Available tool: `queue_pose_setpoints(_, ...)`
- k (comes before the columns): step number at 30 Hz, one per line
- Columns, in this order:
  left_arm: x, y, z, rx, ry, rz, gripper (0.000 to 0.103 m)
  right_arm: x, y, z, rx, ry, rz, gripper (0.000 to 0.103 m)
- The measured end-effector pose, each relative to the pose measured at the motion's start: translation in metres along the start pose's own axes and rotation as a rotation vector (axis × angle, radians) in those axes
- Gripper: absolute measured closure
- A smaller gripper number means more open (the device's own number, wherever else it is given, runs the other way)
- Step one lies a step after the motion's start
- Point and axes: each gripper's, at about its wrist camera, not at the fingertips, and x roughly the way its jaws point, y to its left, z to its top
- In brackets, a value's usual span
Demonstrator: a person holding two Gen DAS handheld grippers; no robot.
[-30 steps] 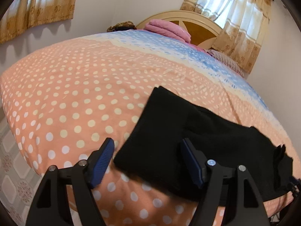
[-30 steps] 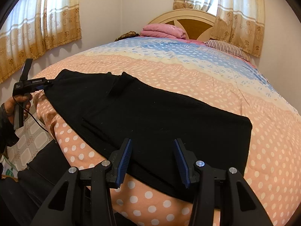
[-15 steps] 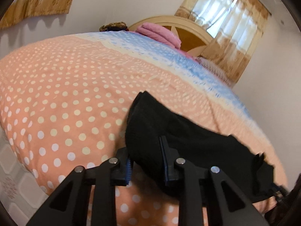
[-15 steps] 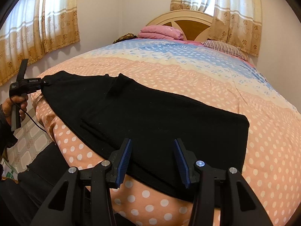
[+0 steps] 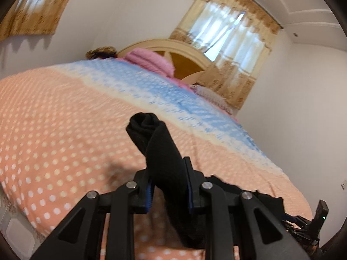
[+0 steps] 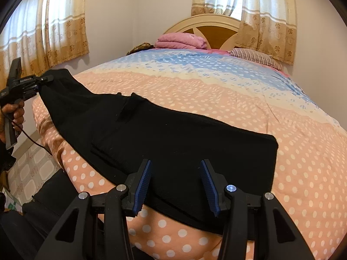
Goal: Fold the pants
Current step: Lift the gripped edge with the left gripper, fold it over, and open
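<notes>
Your left gripper (image 5: 168,186) has now clamped the black pants (image 6: 173,138) end and lifted it off the bedspread (image 6: 216,91); right gripper (image 6: 175,186) stays spread apart above them.

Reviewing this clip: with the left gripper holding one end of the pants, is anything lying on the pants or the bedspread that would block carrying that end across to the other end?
Nothing visible does. The left gripper is shut on the lifted end of the pants; the rest lies flat on the bedspread with nothing on top. The right gripper hovers open near the edge.
</notes>
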Motion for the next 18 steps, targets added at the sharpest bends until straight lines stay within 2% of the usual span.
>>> queue_pose_setpoints(9, 0.005, -0.070, 0.016, 0.112, -0.017, -0.135, 0.079, -0.012, -0.017, 0.001, 0.029, -0.006, -0.001, 0.053)
queue_pose_setpoints(18, 0.028, -0.136, 0.007, 0.226, 0.053, -0.242, 0.080, -0.025, -0.047, -0.007, 0.099, -0.011, -0.024, 0.051)
